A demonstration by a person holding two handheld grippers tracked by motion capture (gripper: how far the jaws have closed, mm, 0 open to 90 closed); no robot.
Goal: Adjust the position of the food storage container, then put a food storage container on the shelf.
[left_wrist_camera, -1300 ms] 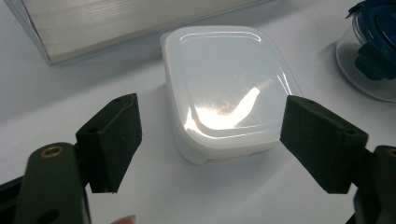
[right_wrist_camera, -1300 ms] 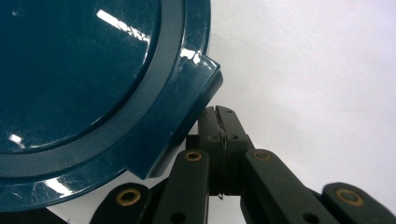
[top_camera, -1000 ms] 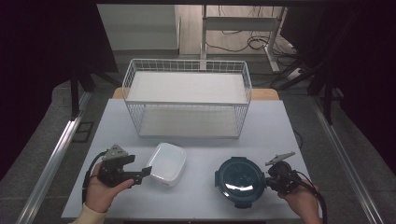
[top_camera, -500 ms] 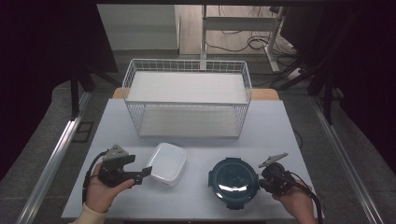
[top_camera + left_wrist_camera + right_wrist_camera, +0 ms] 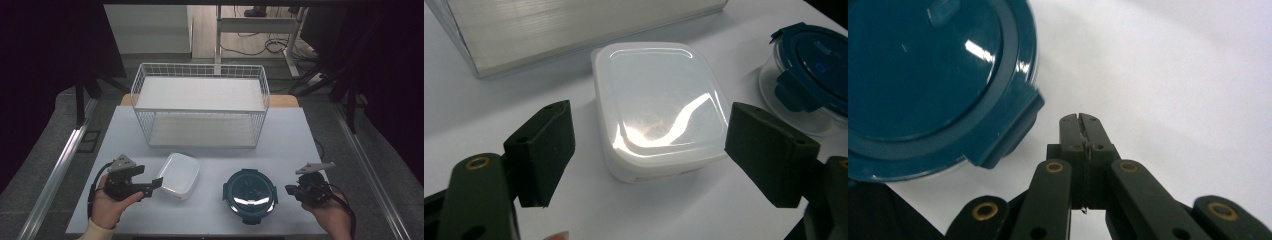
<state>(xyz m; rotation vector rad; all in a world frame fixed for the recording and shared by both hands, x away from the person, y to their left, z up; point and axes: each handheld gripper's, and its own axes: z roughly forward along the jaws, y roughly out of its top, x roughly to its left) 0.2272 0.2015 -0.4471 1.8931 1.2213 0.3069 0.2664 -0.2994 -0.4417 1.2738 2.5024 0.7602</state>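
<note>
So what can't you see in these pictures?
- Inside the white box: its cloudy lid hides it in the left gripper view.
- Inside the round blue-lidded container: the dark lid covers it in the high view.
- That container's far side: cut off by the right gripper view's left edge.

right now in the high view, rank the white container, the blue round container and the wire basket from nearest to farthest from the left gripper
1. white container: right beside the left gripper, just past its fingers.
2. blue round container: farther right along the front of the table, close to the right gripper.
3. wire basket: at the table's far side.
</note>
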